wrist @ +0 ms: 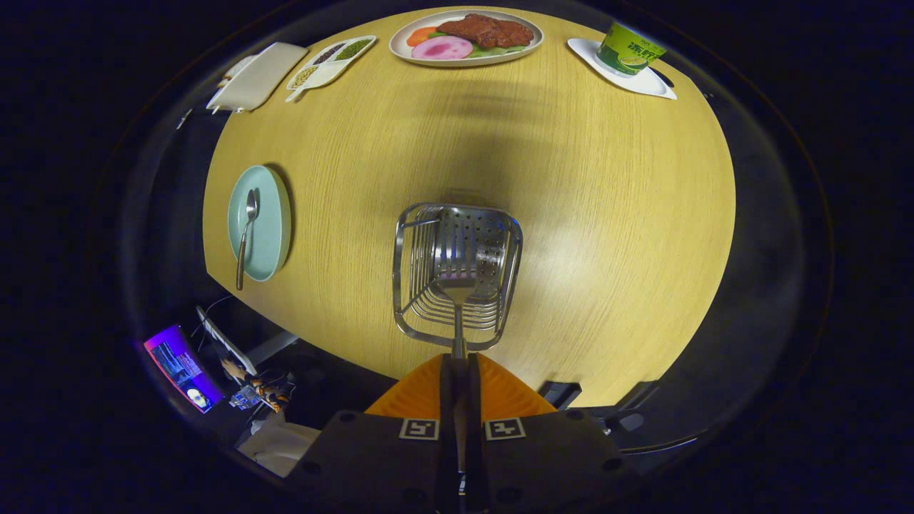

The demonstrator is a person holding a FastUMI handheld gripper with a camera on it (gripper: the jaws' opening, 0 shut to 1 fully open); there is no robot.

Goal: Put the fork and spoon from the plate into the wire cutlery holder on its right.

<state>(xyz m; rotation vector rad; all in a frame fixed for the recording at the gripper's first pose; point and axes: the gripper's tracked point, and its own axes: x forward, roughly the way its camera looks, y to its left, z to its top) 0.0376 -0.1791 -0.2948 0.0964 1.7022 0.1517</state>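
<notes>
My gripper (458, 357) is shut on the handle of the fork (457, 289). The fork points straight ahead, and its tines hang inside the top of the wire cutlery holder (410, 285), against the perforated back wall. The holder stands on the wooden table just ahead of my fingers. Off to the left lies the pale green plate (273, 221) near the table's edge. The spoon (246, 235) rests on it, its bowl toward the far side and its handle sticking out past the near rim.
At the table's far side stand a plate of food (465, 37), a divided dish of beans (331, 61), a white flat box (257, 76) and a green cup on a white coaster (628, 48). Below the table's left edge a lit screen (182, 368) glows.
</notes>
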